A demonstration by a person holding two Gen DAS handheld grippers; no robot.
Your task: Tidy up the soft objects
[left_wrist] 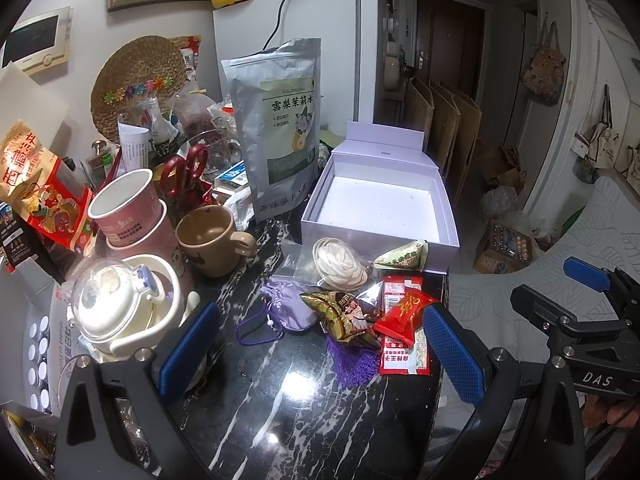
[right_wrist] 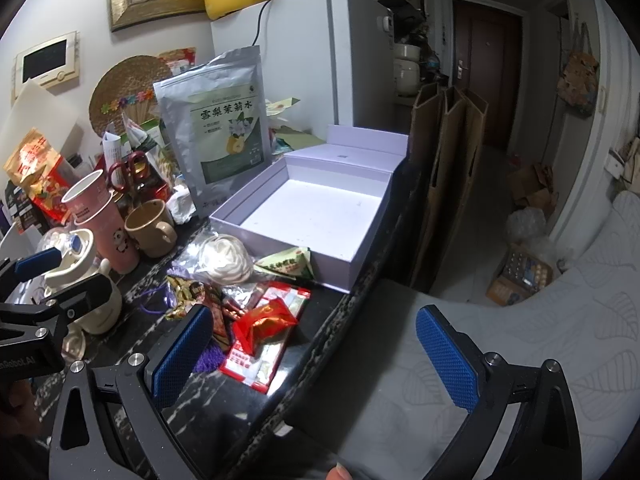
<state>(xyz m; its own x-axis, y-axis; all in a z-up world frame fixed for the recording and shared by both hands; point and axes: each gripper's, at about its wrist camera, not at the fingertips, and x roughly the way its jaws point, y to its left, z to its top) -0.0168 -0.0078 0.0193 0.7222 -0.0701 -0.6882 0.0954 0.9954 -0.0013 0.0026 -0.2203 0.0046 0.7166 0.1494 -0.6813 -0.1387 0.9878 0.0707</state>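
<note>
- Left wrist view: your left gripper (left_wrist: 320,350) hovers with fingers wide apart, gripping nothing, over the snack packets (left_wrist: 404,312) and pouch (left_wrist: 288,308) heaped before the box (left_wrist: 450,236).
- Your right gripper (right_wrist: 316,354) hangs at the surface (right_wrist: 224,408) edge, fingers spread and unladen; the box (right_wrist: 360,270) sits open, likely to receive them.

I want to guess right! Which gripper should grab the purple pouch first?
Probably the left gripper: it is open, with the purple pouch just ahead between its fingers. The right gripper, also open, sits over the table edge, nearer the red packets.
</note>
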